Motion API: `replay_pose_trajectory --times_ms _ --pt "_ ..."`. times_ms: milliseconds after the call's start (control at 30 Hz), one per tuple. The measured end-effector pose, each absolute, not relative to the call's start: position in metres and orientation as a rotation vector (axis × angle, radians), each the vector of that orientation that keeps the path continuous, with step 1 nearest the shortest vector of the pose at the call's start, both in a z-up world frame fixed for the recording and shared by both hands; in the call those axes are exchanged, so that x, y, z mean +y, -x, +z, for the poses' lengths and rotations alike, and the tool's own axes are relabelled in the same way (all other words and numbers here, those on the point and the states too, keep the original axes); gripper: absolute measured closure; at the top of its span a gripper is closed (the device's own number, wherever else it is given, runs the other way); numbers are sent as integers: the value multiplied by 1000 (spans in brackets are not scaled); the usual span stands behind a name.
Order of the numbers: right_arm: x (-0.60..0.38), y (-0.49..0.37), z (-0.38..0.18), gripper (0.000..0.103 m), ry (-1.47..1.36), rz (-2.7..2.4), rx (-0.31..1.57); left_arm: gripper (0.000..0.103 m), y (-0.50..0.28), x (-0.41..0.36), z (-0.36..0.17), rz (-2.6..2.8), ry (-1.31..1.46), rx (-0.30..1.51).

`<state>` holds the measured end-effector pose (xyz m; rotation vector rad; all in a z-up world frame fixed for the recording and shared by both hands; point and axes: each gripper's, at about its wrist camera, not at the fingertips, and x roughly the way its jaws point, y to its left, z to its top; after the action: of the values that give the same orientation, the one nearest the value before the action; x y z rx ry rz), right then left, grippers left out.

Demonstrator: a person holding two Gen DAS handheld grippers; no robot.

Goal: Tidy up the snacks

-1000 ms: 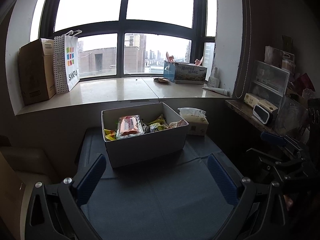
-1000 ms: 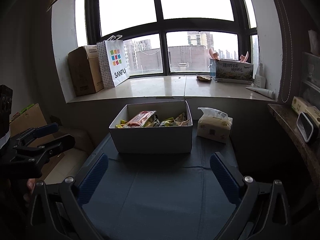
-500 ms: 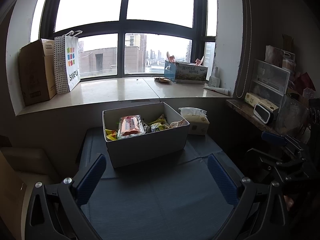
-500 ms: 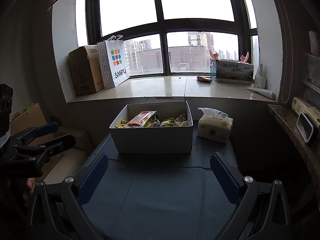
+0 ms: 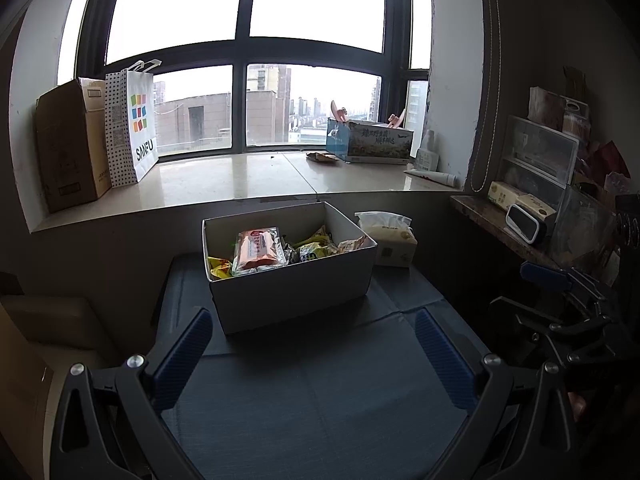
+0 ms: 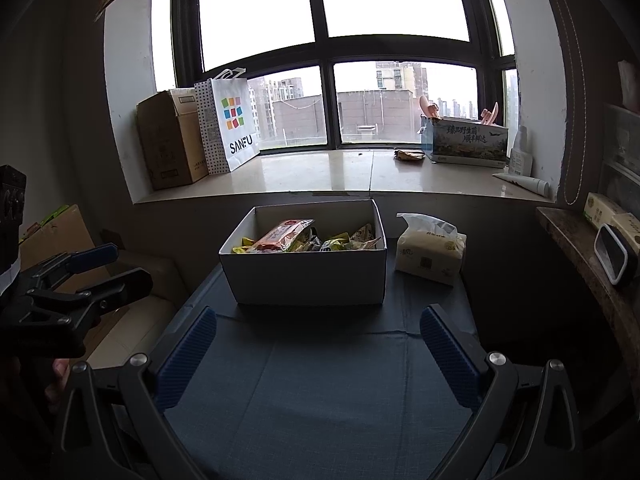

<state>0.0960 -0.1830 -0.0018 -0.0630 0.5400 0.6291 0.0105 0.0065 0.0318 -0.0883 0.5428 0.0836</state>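
Observation:
A white cardboard box [image 5: 296,292] [image 6: 308,276] stands on a dark blue mat [image 5: 320,392] [image 6: 320,392] and holds several snack packs. An orange-red pack [image 5: 258,249] [image 6: 280,236] lies on top at the left, with yellow and dark packs [image 5: 316,246] [image 6: 340,242] beside it. My left gripper [image 5: 314,344] hangs open over the mat, short of the box, holding nothing. My right gripper [image 6: 320,340] is likewise open and empty in front of the box. Each gripper shows at the edge of the other's view: the right gripper [image 5: 560,292], the left gripper [image 6: 96,272].
A tissue pack [image 5: 390,238] [image 6: 432,250] sits right of the box. The window sill [image 5: 240,184] carries a brown carton [image 5: 68,144], a SANFU bag [image 5: 134,124] and a printed box [image 5: 370,142]. A shelf [image 5: 500,224] with drawers and small items lines the right wall.
The left wrist view has shifted very slightly, so the box sits a touch further right and lower. Both grippers stay open and nothing else has moved.

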Motion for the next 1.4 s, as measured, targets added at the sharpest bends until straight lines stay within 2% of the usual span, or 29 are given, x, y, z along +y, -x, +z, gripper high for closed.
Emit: replay_pose_trajectory --times_ms 1400 --pt "-183 -98 -6 0 64 626 556 0 -10 4 28 67 89 548"
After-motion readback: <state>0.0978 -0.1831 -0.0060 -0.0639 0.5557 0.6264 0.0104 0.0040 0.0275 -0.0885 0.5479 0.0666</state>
